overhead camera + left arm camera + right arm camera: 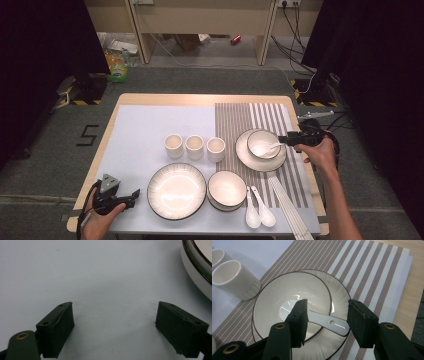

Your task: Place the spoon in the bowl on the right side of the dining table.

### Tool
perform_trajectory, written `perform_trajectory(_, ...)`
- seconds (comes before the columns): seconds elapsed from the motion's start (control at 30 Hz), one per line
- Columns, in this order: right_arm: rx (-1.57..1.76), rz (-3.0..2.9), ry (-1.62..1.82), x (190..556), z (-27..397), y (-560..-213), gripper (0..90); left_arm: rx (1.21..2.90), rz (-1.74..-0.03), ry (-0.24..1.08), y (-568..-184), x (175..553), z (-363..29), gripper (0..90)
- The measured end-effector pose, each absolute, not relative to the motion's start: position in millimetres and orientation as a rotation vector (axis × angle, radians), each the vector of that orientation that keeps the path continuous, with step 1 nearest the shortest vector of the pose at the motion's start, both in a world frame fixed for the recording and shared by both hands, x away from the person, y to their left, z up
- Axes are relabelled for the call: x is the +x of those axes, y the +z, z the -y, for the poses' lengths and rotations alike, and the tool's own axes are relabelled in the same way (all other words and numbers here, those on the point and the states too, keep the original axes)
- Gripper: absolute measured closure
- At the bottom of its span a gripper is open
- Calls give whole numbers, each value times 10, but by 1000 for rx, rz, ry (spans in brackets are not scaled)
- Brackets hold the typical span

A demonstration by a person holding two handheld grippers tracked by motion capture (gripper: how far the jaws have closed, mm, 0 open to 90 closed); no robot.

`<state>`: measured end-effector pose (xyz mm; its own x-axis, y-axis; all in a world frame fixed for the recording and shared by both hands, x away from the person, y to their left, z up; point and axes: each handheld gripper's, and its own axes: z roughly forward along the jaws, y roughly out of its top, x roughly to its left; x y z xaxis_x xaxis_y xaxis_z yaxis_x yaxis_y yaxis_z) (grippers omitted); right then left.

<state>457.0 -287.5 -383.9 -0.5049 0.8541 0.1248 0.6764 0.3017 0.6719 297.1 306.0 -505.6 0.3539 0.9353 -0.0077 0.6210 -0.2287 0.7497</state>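
Note:
A white spoon (pixel 272 146) (pixel 329 321) lies in a cream bowl (pixel 257 137) (pixel 274 297), its handle resting over the rim. The bowl stands on a small plate (pixel 245 155) (pixel 339 295) on the striped placemat (pixel 240 117). My right gripper (pixel 285 140) (pixel 327 312) hovers at the bowl's right side, open, with the spoon's handle lying between the jaws and no pad pressing on it. My left gripper (pixel 136 196) (pixel 116 312) rests open at the table's near left over the pale blue mat, holding nothing, just left of a large plate (pixel 176 191) (pixel 197 267).
Three cream cups (pixel 194 146) stand in a row mid-table; one cup (pixel 234 277) is near the bowl. A stack of bowls (pixel 226 189), two white spoons (pixel 259 214) and white chopsticks (pixel 290 210) lie along the near edge.

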Motion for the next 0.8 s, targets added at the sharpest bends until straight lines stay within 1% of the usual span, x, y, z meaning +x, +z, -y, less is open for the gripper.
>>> perform_trajectory(0.47, 1366, -2336, 1011, 4417, 2860, -3849, 516, 1941, -1353, 602, -5060, 2974, -3059, 140)
perform_trajectory(0.8, 1341, -2342, 1012, 4373, 2856, -3864, 519, 1945, -1352, 603, -5060, 2974, -3061, 140)
